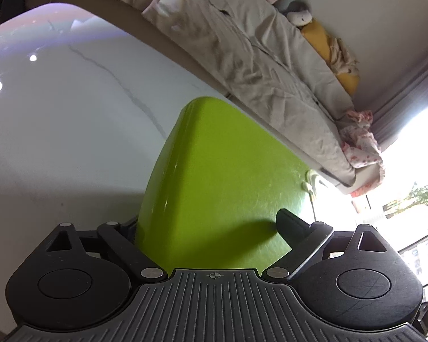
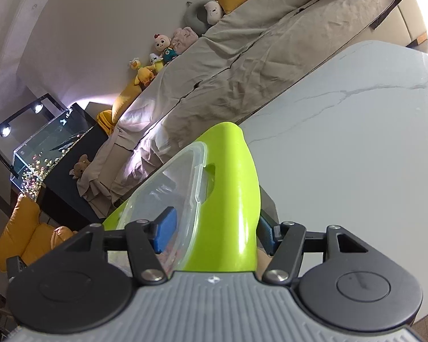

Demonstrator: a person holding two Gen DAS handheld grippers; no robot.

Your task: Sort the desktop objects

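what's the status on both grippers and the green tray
Left gripper clamped on green tray wall. Right gripper clamped on its rim, clear plastic container inside. Nothing blocking.

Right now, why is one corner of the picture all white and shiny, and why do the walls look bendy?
In the left wrist view, daylight from the window washes that corner out, and the left gripper throws a dark shadow on the green bin. In the right wrist view, the fisheye lens curves the table edge and the sofa.

White marble-veined table (image 1: 71, 119) beside a long sofa (image 2: 242, 57) under a rumpled beige cover, plush toys (image 2: 157, 59) lined along its back against a plain pale wall (image 2: 100, 14). Lit aquarium (image 2: 45, 148) on a dark cabinet, yellow cushions (image 2: 22, 228) near it. Bright daylight from the window (image 1: 413, 148), grey curtain (image 1: 408, 97) at its edge.
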